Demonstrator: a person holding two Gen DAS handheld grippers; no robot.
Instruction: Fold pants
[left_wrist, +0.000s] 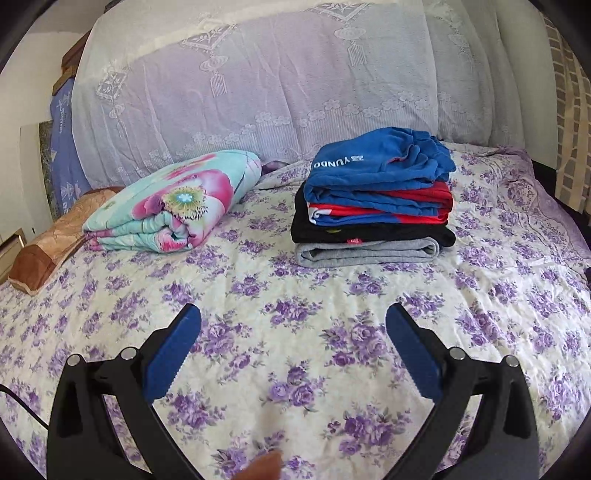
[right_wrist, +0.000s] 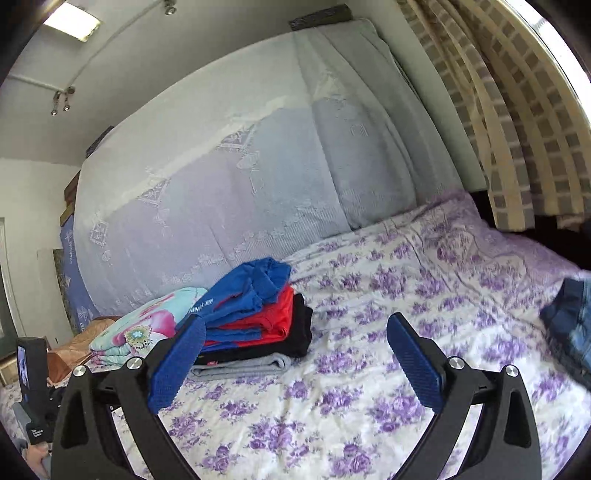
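**A:** While both tools hang over the bed with nothing in them, what could go wrong, left to right?

**B:** Leftmost is the folded turquoise quilt with pink flowers (left_wrist: 173, 206), clear of everything. The left tool (left_wrist: 293, 314) has its blue pads spread wide over the purple-flowered bedsheet (left_wrist: 258, 280). Next is the stack of folded clothes, blue pants on top (left_wrist: 373, 195); a careless sweep would likely topple it.

**A:** And the right tool (right_wrist: 295, 326)?

**B:** Jaws fully apart too, empty. Its left pad (right_wrist: 177, 365) sits near the stack in that view. The dark blue denim pants (right_wrist: 569, 325) lie crumpled at the far right edge, blurred; grabbing one layer may drag them.
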